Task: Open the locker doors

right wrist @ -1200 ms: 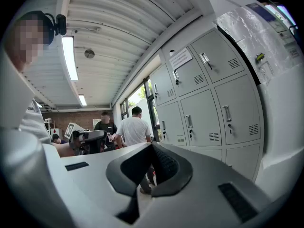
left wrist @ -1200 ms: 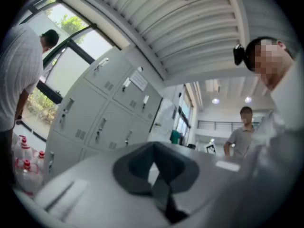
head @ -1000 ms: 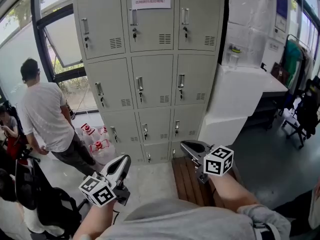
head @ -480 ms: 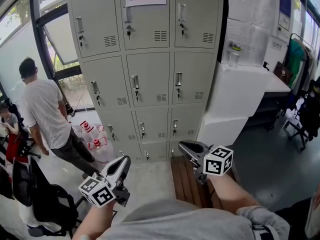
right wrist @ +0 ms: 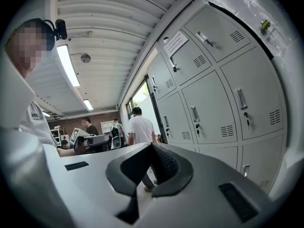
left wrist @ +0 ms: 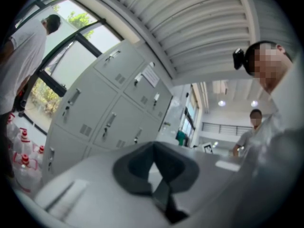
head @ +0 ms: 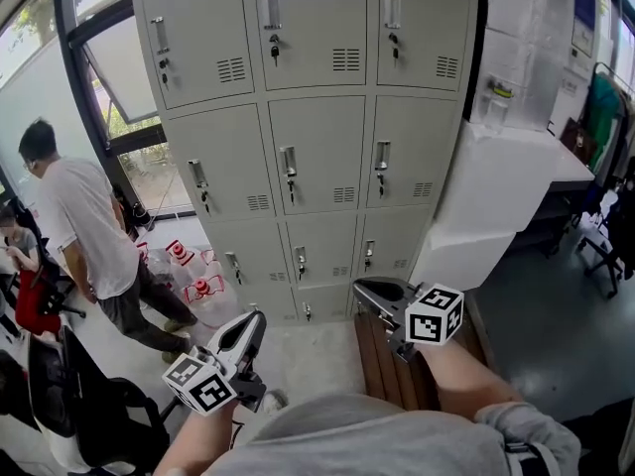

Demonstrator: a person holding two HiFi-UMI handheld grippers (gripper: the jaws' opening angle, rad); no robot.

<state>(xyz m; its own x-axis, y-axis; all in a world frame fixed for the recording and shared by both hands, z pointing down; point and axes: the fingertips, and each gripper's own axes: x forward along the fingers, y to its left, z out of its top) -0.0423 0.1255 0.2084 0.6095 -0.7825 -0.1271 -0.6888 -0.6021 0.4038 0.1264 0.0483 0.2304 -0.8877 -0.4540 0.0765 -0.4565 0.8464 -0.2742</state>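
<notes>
A grey metal locker bank with three columns of doors stands ahead, every door in view closed, each with a handle and a key. My left gripper is low at the left, shut and holding nothing, well short of the lockers. At the right my right gripper is likewise shut and empty, pointing at the bottom rows from a distance. In the left gripper view the lockers rise beyond the closed jaws of the left gripper. The right gripper view shows the lockers to the right of the right gripper.
A person in a white T-shirt stands left of the lockers by an open window. Red-capped water bottles sit at the lockers' left foot. A wooden bench lies below my right gripper. A white cabinet adjoins the lockers' right side.
The lockers now look larger and closer, with the top row partly cut off. Both grippers have advanced toward them. The person at the left has shifted slightly left.
</notes>
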